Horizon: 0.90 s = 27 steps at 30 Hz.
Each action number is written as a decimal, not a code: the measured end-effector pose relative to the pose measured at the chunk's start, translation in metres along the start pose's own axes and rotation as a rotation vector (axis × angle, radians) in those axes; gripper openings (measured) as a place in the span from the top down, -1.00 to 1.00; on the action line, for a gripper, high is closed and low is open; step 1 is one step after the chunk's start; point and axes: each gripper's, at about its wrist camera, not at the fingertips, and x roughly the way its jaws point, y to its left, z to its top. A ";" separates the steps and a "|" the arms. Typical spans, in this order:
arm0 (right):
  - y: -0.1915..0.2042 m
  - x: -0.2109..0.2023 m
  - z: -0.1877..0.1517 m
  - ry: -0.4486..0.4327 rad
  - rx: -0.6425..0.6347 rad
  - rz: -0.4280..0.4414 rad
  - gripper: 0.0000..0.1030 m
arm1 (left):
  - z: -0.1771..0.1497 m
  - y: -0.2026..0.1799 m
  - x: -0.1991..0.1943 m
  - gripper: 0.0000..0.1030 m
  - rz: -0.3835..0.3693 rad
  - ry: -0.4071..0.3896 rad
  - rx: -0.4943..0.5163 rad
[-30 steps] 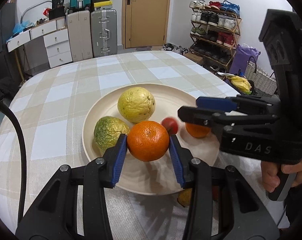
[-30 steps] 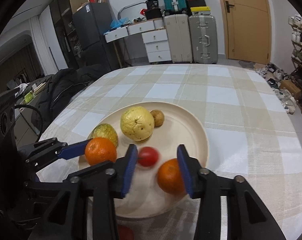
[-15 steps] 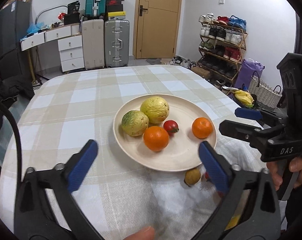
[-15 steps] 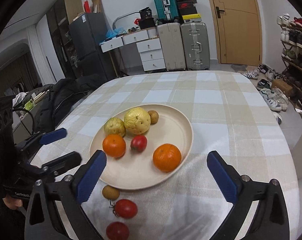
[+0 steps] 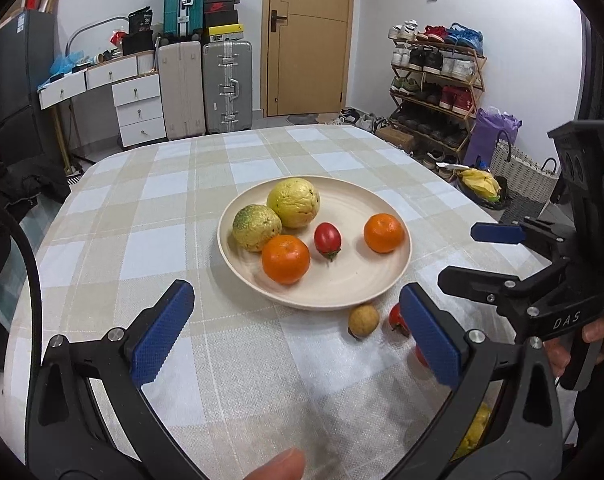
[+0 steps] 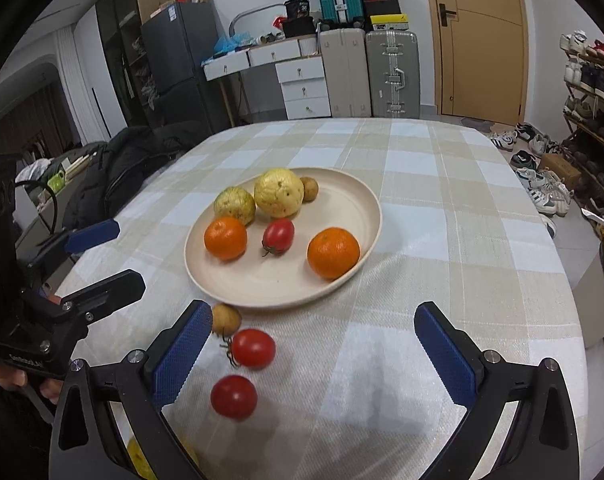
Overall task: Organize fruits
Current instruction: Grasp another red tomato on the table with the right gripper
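A cream plate (image 5: 342, 292) (image 6: 246, 292) on the checked tablecloth holds two yellow-green guavas (image 5: 293, 202), two oranges (image 5: 285, 258) (image 5: 383, 233), a red tomato (image 5: 327, 239) and, in the right wrist view, a small brown fruit (image 6: 309, 188). On the cloth in front of the plate lie a small brown fruit (image 6: 226, 318) and two tomatoes (image 6: 253, 348) (image 6: 234, 396). My left gripper (image 5: 298, 336) is open and empty, held back from the plate. My right gripper (image 6: 314, 354) is open and empty above the loose tomatoes.
The table's right edge drops to a floor with shoes and a shoe rack (image 5: 434, 76). A black coat (image 6: 118, 168) lies beside the table's left side. Suitcases (image 5: 226, 84) and drawers stand at the far wall. A yellow thing (image 6: 136, 460) shows under the right gripper's left finger.
The left gripper let go of an orange onto the plate, the right let go of a tomato there. Both opened wide and drew back toward me.
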 end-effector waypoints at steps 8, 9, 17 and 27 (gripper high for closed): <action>0.003 0.004 -0.004 0.060 -0.038 0.019 -1.00 | 0.000 -0.005 -0.003 -0.99 0.001 -0.001 0.013; 0.003 0.005 -0.006 0.072 -0.038 0.023 -1.00 | 0.000 -0.006 -0.003 -0.99 0.001 0.002 0.015; 0.012 0.011 -0.018 0.138 -0.089 0.077 -1.00 | -0.005 -0.001 0.006 -0.99 0.008 0.033 0.012; 0.021 0.028 -0.029 0.219 -0.126 0.130 -0.85 | -0.008 0.003 0.018 -0.99 0.014 0.066 0.011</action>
